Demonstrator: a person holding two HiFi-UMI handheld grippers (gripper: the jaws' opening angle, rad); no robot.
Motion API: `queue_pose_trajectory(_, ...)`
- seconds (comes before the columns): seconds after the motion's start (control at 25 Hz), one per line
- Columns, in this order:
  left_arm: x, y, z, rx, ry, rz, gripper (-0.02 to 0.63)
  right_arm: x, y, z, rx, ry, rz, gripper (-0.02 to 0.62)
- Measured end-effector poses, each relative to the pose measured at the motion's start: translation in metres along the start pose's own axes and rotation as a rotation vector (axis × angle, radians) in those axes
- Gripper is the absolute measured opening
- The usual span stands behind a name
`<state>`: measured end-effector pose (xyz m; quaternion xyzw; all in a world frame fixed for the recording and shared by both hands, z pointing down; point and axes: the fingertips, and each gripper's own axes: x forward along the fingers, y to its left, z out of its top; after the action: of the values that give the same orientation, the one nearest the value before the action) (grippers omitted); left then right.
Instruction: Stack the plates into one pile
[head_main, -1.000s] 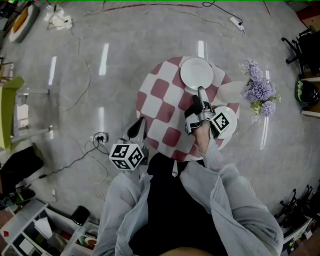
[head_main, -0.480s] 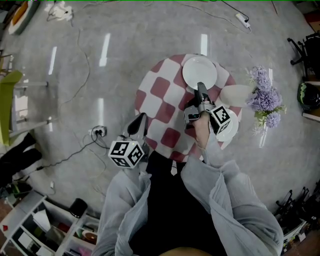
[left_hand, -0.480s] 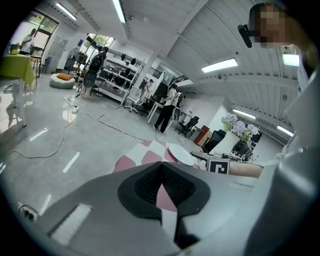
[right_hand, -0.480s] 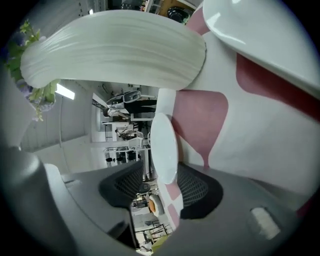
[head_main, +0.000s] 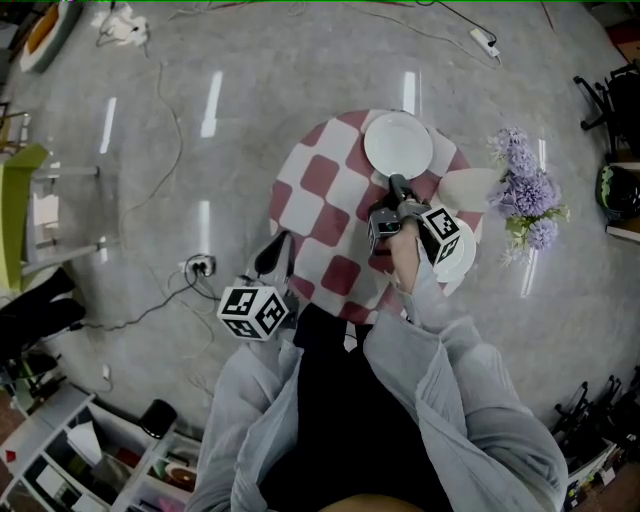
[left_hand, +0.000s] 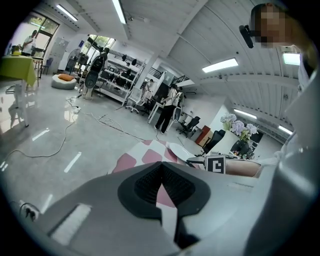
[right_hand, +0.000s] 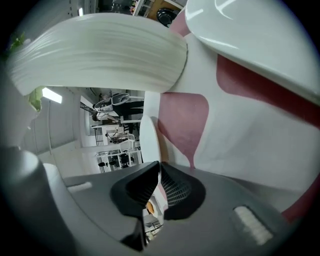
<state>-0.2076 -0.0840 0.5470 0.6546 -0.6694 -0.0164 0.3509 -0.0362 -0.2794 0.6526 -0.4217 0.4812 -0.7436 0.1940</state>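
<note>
A round table (head_main: 320, 205) with a red-and-white checked cloth bears three white plates. The far plate (head_main: 398, 143) lies flat, and my right gripper (head_main: 397, 183) reaches its near rim. In the right gripper view that rim (right_hand: 149, 137) runs edge-on between the jaws. The jaws have just been closing, and my right gripper (right_hand: 159, 167) is now shut on the rim. A second plate (head_main: 468, 184) lies to the right. A third plate (head_main: 458, 262) lies partly under my right hand. My left gripper (head_main: 277, 248) hangs off the table's left front edge, shut and holding nothing (left_hand: 161, 169).
Purple flowers (head_main: 525, 195) stand just right of the table. A power strip and cables (head_main: 200, 270) lie on the floor to the left. Shelving (head_main: 70, 450) fills the lower left corner. People stand among racks (left_hand: 165, 107) far off in the room.
My right gripper has sunk onto the near rim of the far plate and its jaws have closed there. The left gripper has stayed where it was.
</note>
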Motion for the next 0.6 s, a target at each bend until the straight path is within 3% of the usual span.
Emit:
queue_pose_trajectory(0.32,-0.013,-0.004,-0.007,-0.002,-0.005,-0.004,0.012,-0.017,0.044,-0.011,-0.091,0.021,0.148,0.017)
queue_pose_trajectory(0.6,-0.022,-0.013,-0.009,0.013,-0.008,-0.022,0.012,-0.036,0.056,-0.016,-0.150,0.063,0.217,0.018)
